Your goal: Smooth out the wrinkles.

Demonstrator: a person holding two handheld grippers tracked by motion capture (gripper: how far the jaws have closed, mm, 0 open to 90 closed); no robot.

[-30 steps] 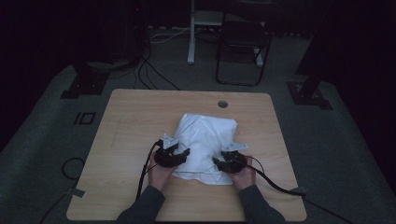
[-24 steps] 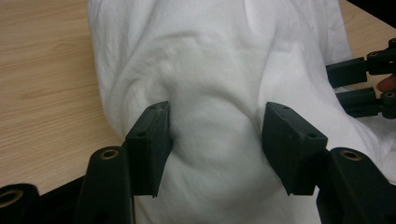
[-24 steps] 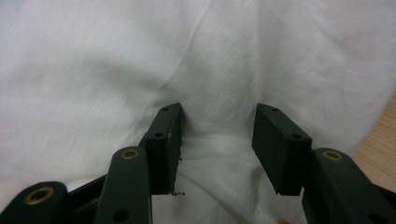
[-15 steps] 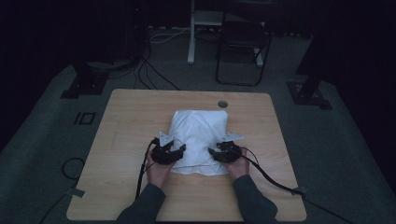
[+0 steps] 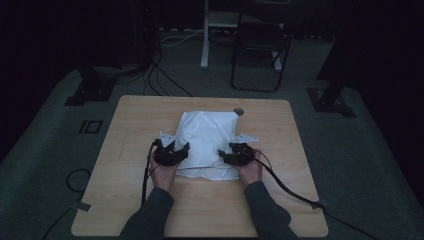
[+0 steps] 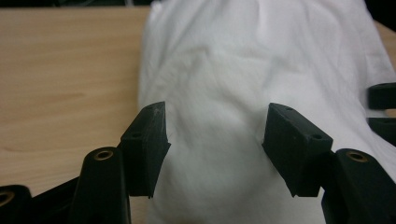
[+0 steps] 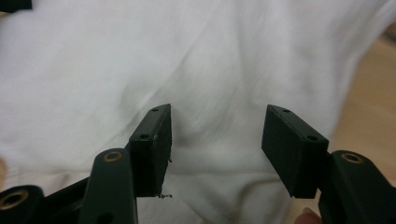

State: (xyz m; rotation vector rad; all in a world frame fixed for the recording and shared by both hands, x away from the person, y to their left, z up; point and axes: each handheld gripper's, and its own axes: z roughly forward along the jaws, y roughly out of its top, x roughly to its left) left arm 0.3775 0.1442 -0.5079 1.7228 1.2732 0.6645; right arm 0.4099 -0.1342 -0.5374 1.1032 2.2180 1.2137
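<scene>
A white cloth (image 5: pixel 207 140) lies folded in a thick bundle on the middle of the wooden table (image 5: pixel 140 120). My left gripper (image 5: pixel 170 152) rests at its near left corner, and my right gripper (image 5: pixel 239 154) at its near right corner. In the left gripper view the left gripper (image 6: pixel 215 121) is open, with the cloth (image 6: pixel 243 60) under and beyond its jaws. In the right gripper view the right gripper (image 7: pixel 217 123) has just been opening its jaws. The cloth (image 7: pixel 140 60) lies loose below the gap, and the pads do not press on it.
A round hole (image 5: pixel 238 111) sits in the table just behind the cloth. The right gripper's cable (image 5: pixel 290 185) trails across the table to its near right edge. On the floor beyond are a chair (image 5: pixel 260 45), stand bases (image 5: pixel 92 87) and loose cables.
Both hands have moved away from the person along the cloth. The cloth's near edge now lies farther from the table's front, and the bundle looks shorter.
</scene>
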